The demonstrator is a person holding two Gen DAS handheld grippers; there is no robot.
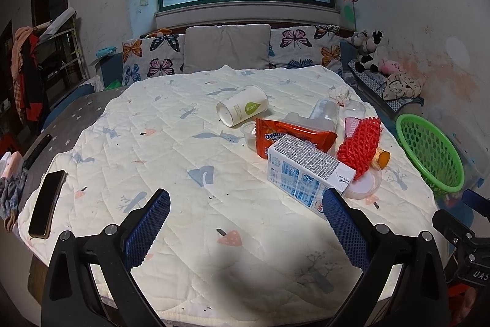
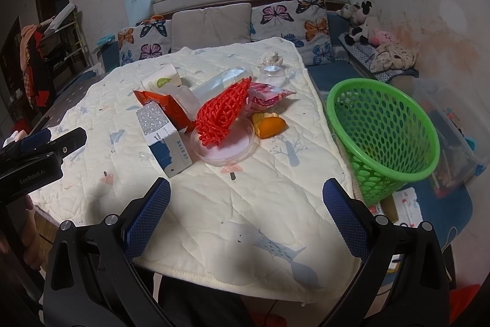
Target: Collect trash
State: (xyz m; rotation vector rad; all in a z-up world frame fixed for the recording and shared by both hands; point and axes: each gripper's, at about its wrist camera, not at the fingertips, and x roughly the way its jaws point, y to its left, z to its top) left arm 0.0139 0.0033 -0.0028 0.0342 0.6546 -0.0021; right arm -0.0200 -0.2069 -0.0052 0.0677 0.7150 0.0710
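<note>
We held the left gripper point(image 1: 246, 222) and the right gripper point(image 2: 246, 218) low over the near edge of the quilted cover point(image 2: 214, 204); both had their jaws spread wide, pinching nothing and touching nothing. Just beyond lay the trash pile: a milk carton point(image 2: 165, 140) on its side; beside it a shallow clear dish point(image 2: 223, 143) carrying the end of a red foam net point(image 2: 223, 112); an orange peel point(image 2: 269, 126) touching the dish rim; an orange wrapper point(image 1: 294, 137) behind the carton; farther off, a tipped paper cup point(image 1: 242, 109). The green basket point(image 2: 382, 140) stood off the cover's right edge; we saw nothing inside it.
</note>
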